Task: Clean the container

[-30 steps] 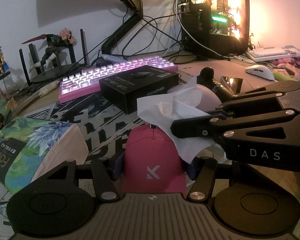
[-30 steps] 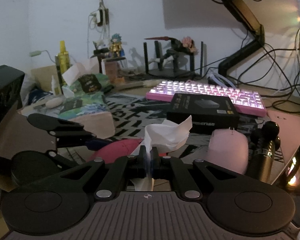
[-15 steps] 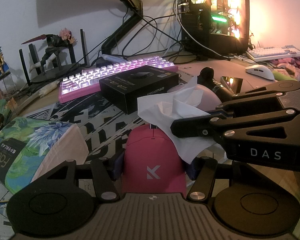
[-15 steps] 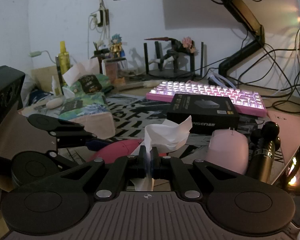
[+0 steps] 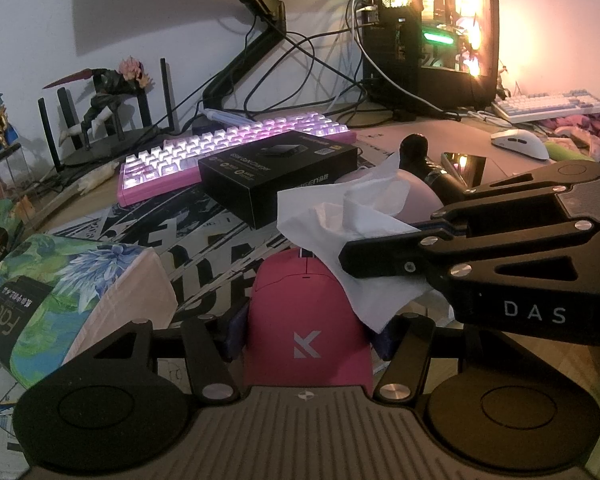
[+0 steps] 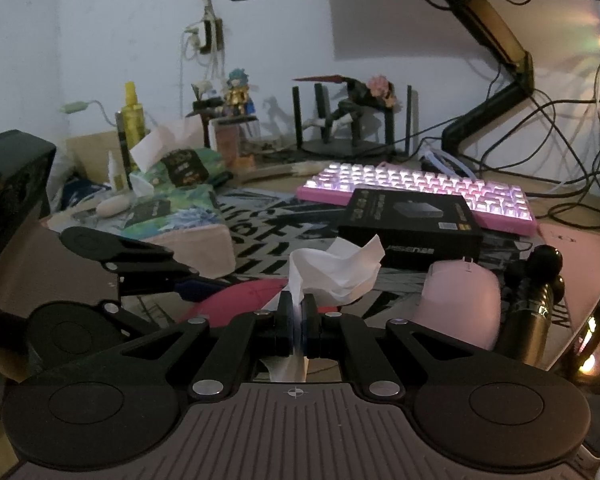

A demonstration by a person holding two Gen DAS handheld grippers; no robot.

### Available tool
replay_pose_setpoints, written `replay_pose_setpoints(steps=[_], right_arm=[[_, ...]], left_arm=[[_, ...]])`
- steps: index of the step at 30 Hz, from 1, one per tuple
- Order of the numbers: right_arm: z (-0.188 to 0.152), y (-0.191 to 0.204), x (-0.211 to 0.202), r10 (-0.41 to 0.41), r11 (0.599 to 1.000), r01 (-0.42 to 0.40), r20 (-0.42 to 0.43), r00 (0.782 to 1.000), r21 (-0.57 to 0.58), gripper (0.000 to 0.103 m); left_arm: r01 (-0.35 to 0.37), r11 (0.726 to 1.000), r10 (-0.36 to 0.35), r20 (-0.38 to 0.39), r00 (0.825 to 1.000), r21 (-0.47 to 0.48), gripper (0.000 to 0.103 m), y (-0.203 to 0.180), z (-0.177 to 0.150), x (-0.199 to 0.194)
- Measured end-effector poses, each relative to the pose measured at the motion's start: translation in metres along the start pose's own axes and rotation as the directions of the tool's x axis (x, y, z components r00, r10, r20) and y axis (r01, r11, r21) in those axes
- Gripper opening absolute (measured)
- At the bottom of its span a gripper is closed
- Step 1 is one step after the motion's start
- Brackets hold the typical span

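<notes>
The pink mouse [image 5: 306, 320] is sitting on the bench [image 5: 548, 364], squeezed at its sides by the left gripper [image 5: 306, 330]. It looks hard, smooth, round and slippery, so holding its sides seems best. The right gripper [image 6: 298, 320] is pinching a soft, crumpled white tissue [image 5: 340, 220] that is touching the mouse's top.

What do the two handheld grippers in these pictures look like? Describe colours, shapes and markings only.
Both are matte black. The left gripper has a grey ribbed base with a small crosshair mark, two round black discs, angled link bars with silver rivets, and dark blue pads on its jaws. The right gripper is built the same; its side reads "DAS" in pale letters.
</notes>
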State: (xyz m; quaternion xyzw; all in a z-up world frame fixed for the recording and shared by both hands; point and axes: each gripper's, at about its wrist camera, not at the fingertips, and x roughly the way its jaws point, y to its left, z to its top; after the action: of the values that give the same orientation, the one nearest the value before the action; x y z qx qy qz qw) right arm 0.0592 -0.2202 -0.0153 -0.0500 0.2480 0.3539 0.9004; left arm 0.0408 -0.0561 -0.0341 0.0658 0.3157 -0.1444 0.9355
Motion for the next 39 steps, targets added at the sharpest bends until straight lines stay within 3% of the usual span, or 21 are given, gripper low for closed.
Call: replay_pose_setpoints(steps=[39], right_arm=[[-0.0002,0.0004,0.0019,0.011,1.0,-0.011,-0.002,1.0,0.014,0.005]], left_arm=[[0.007,1.0,-0.007,-0.001,1.0,-0.008,0.059,-0.0004,0.0002,-0.0003]])
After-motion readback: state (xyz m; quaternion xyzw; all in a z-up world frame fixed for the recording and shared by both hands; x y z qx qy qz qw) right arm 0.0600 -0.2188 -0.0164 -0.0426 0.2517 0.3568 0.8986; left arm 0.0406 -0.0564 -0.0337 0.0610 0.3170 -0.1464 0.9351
